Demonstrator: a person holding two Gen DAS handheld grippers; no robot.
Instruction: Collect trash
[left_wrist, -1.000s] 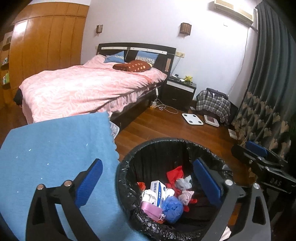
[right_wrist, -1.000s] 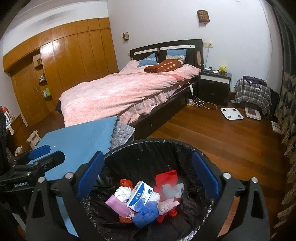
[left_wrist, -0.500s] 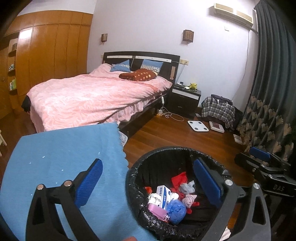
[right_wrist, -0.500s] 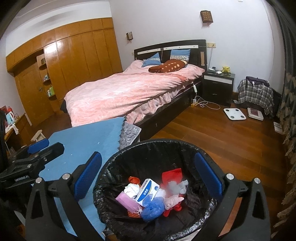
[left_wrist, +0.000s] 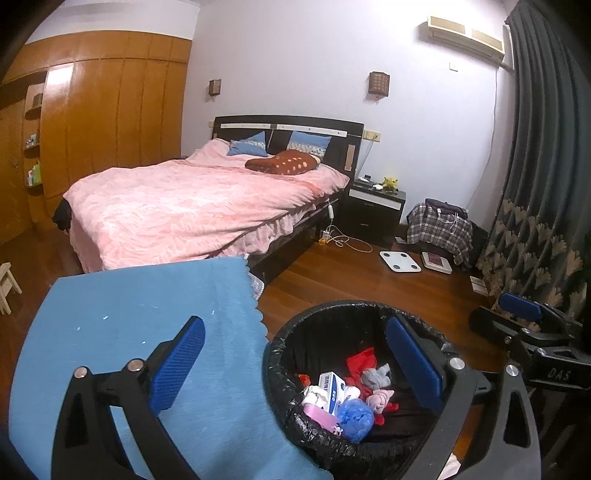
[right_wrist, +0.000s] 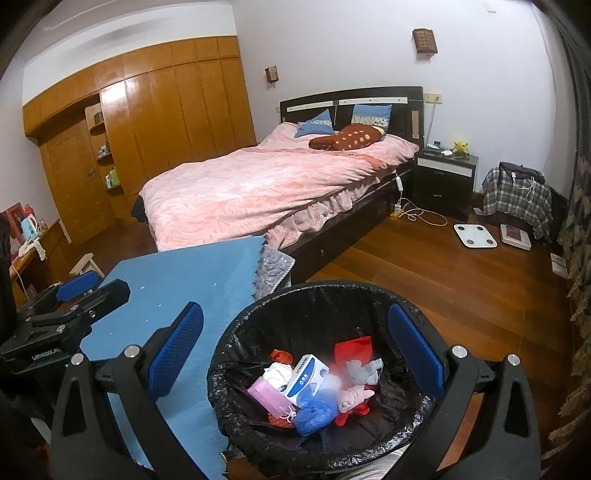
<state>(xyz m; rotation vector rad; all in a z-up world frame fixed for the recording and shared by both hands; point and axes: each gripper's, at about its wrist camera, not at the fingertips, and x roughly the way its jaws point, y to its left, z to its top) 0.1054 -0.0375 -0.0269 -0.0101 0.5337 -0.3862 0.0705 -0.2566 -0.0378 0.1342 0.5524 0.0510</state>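
Trash heaped in the black-lined bin on the wood floor beside the blue-clothed table's right edge, your left gripper and right gripper both held above it, jaws spread wide, empty.

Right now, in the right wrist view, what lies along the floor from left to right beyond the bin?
Blue mat → bed → nightstand → white scale → plaid-covered bag → curtain.
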